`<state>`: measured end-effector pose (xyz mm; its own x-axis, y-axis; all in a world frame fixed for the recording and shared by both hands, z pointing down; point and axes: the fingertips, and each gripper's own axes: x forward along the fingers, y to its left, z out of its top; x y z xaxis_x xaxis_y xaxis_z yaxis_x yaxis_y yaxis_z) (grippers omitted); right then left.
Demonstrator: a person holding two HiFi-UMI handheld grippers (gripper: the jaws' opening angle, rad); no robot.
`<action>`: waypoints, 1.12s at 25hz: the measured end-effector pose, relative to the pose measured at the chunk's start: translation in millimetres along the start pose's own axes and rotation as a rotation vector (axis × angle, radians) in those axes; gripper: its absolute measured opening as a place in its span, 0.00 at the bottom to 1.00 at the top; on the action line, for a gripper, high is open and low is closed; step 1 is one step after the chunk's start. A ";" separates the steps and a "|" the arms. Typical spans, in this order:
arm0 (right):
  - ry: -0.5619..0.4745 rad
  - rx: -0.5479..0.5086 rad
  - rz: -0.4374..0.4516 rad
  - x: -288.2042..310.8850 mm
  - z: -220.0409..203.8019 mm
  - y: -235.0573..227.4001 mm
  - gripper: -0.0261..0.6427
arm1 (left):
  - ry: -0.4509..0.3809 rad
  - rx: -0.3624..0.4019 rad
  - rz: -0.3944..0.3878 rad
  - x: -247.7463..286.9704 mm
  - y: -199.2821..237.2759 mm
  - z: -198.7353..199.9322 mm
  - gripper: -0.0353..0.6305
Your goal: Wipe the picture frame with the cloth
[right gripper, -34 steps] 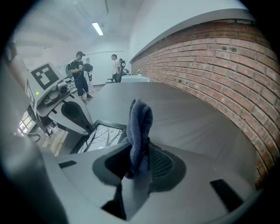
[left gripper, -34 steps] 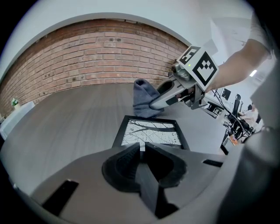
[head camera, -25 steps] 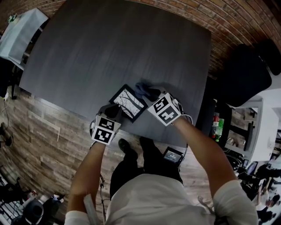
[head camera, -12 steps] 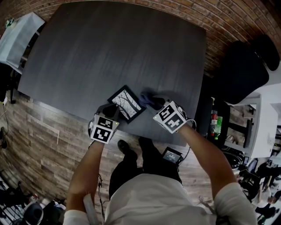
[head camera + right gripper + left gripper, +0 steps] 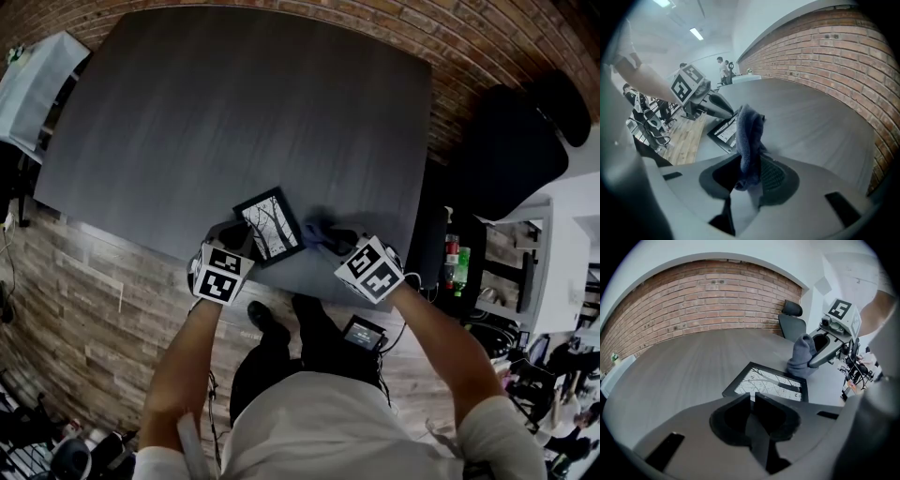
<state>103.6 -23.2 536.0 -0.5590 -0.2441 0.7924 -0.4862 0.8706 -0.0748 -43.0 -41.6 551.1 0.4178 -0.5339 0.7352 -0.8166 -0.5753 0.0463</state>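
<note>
From above, the picture frame (image 5: 269,225) lies near the table's (image 5: 234,112) lower edge, with the cloth (image 5: 319,231) touching its right side. Only my left claw's (image 5: 753,397) own view shows it pinched on the frame's near edge. My right claw's (image 5: 751,164) view shows it clamped on the cloth.

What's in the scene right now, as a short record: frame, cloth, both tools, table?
picture frame: flat on the table, near its front edge
cloth: dark blue, bunched, at the frame's right edge
left tool: jaws nearly together on the frame's near edge
right tool: shut on the cloth
table: dark grey, wood grain
</note>
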 end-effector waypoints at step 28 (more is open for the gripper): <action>-0.031 -0.210 -0.044 54.2 136.9 -43.5 0.21 | -0.042 0.029 -0.082 -6.6 -47.9 -11.1 0.07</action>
<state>2.5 -132.7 499.3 -0.5622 -0.2940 0.7730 -0.3618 0.9279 0.0898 -11.1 -3.6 551.6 0.4993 -0.5095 0.7008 -0.7676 -0.6353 0.0851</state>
